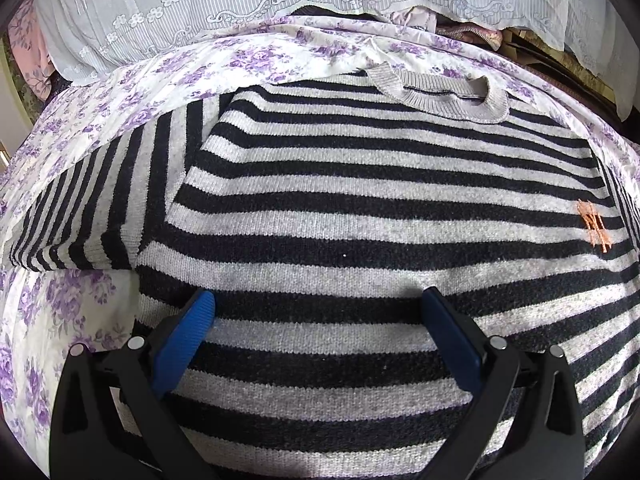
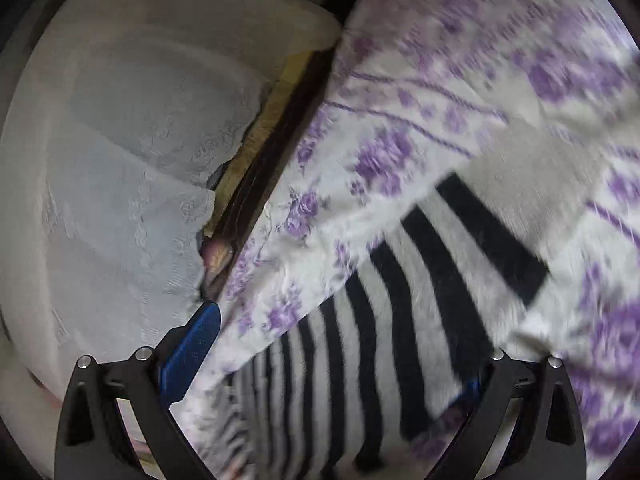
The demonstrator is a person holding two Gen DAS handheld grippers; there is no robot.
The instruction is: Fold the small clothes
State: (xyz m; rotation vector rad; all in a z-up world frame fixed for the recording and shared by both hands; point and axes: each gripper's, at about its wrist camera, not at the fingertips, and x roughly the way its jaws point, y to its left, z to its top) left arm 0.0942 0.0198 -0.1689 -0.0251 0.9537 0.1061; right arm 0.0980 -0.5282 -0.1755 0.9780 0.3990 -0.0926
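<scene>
Black-and-grey striped knit sweater (image 1: 360, 208) lies flat on the purple-flowered bedsheet (image 1: 100, 304), soft and floppy, both grippers' fingers wide, right gripper (image 2: 340, 344) over its sleeve (image 2: 420, 280), best pinched at the cuff.

Sweater (image 1: 360, 208) striped black and grey, with a small orange motif (image 1: 594, 228); bedsheet (image 1: 72, 304) white with purple flowers; curtain (image 1: 160, 8) pale lace; fingers' pads (image 1: 188, 340) blue.

Black-and-grey striped knit sweater (image 1: 360, 208) – coarse, fuzzy, matt. Purple-floral white cotton-like sheet (image 1: 140, 92) – smooth, matt. Sheer white lace curtain (image 1: 160, 12). Left gripper (image 1: 318, 312): ribbed blue pads (image 1: 192, 332), black matt plastic.
</scene>
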